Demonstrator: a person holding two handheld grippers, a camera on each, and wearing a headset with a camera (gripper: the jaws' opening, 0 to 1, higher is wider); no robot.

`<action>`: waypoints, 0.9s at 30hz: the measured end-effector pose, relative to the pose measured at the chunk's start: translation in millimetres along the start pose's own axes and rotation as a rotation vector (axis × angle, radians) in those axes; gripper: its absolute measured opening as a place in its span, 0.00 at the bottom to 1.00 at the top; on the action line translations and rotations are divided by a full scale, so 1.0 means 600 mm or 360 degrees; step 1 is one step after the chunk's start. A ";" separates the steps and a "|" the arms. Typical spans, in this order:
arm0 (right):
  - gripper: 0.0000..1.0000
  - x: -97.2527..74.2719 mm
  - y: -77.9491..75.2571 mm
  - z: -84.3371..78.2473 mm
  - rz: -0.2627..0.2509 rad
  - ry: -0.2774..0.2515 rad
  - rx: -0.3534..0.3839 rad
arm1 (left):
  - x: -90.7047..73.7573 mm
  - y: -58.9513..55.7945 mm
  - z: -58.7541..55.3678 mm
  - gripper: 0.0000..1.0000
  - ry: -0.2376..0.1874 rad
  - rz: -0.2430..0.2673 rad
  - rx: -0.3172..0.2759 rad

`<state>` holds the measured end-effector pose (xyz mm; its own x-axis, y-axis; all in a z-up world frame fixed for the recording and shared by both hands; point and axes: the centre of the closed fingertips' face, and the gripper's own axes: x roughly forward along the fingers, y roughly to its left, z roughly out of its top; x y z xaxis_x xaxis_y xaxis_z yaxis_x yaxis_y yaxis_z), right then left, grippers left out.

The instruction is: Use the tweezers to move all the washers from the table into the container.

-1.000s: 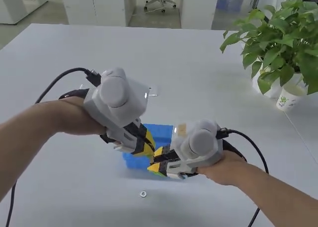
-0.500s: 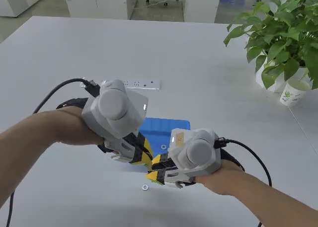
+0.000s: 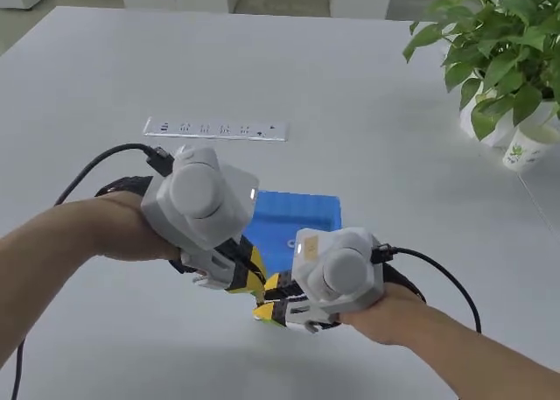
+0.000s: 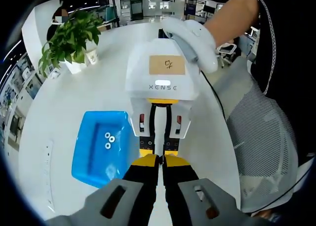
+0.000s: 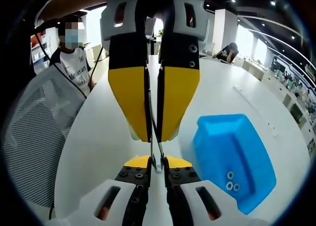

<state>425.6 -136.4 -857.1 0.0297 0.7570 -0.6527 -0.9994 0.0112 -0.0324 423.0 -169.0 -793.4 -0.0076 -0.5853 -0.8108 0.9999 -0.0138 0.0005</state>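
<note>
Low in the centre of the head view the two tools meet nose to nose over the bench (image 3: 376, 137), just below the blue container (image 3: 306, 209). The tweezers (image 5: 153, 137) are the likely reason. In the right gripper view their two thin legs run down between the yellow jaws of the left gripper (image 4: 160, 164), which is clamped on them. They narrow to a point inside the close-drawn jaws of the right gripper (image 5: 157, 162), but I cannot tell whether that one is actually pinching. I judge this a hand-over or a re-seating of the tool, done low and close to the container so the next pick is a short reach. Three washers (image 4: 108, 139) lie together on the container floor, left of centre in the left gripper view. Any washer on the bench under the hands would be hidden. A power strip (image 3: 214, 129) lies well apart, towards the upper left.
</note>
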 end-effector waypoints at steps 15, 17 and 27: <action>0.13 0.018 0.005 -0.004 0.0028 0.0004 0.0017 | 0.010 -0.003 -0.016 0.06 0.0000 -0.0012 -0.0034; 0.13 0.019 0.005 -0.005 0.0030 0.0001 0.0024 | 0.010 -0.002 -0.016 0.06 -0.0006 -0.0011 -0.0038; 0.12 0.019 0.007 -0.007 0.0033 0.0004 0.0057 | 0.010 -0.003 -0.015 0.06 -0.0015 -0.0020 -0.0055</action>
<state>421.8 -130.5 -867.5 0.0088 0.7559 -0.6547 -0.9998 0.0190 0.0085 421.2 -165.0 -803.8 -0.0202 -0.5931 -0.8049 0.9995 0.0067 -0.0300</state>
